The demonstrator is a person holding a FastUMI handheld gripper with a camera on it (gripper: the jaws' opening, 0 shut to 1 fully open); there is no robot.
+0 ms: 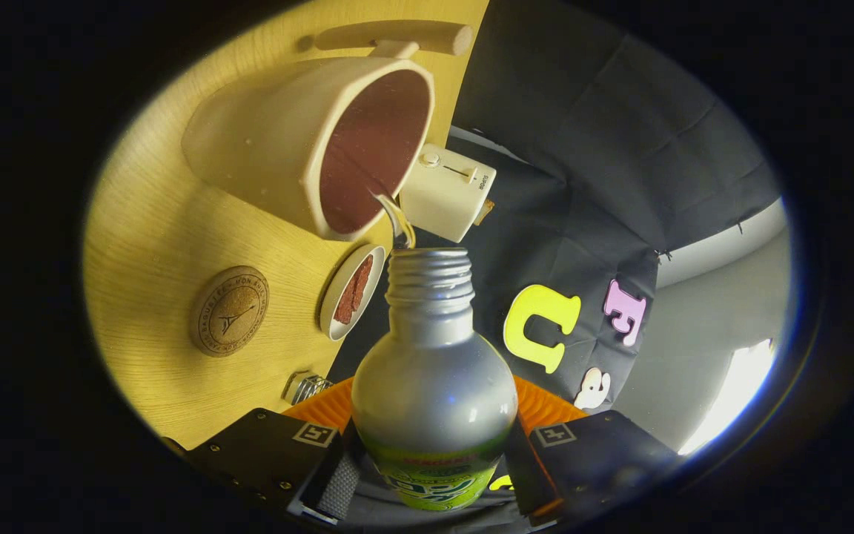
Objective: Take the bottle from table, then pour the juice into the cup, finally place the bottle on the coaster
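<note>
A silver bottle (433, 371) with a green label and an open threaded neck sits between my fingers, and my gripper (433, 463) is shut on its body. The bottle is tipped toward a beige cup (301, 144) with a dark red-brown inside, standing on the wooden table (153, 230). A thin stream of juice (395, 215) runs from the bottle's mouth over the cup's rim. A round cork coaster (230, 311) lies on the table beside the cup, nearer to my fingers.
A small white dish (351, 292) with something dark red in it sits by the table edge next to the bottle neck. A cream appliance (448, 193) with a slider stands just beyond the cup. A wooden rod (391, 37) lies past the cup. A metal cap (307, 386) rests near my fingers.
</note>
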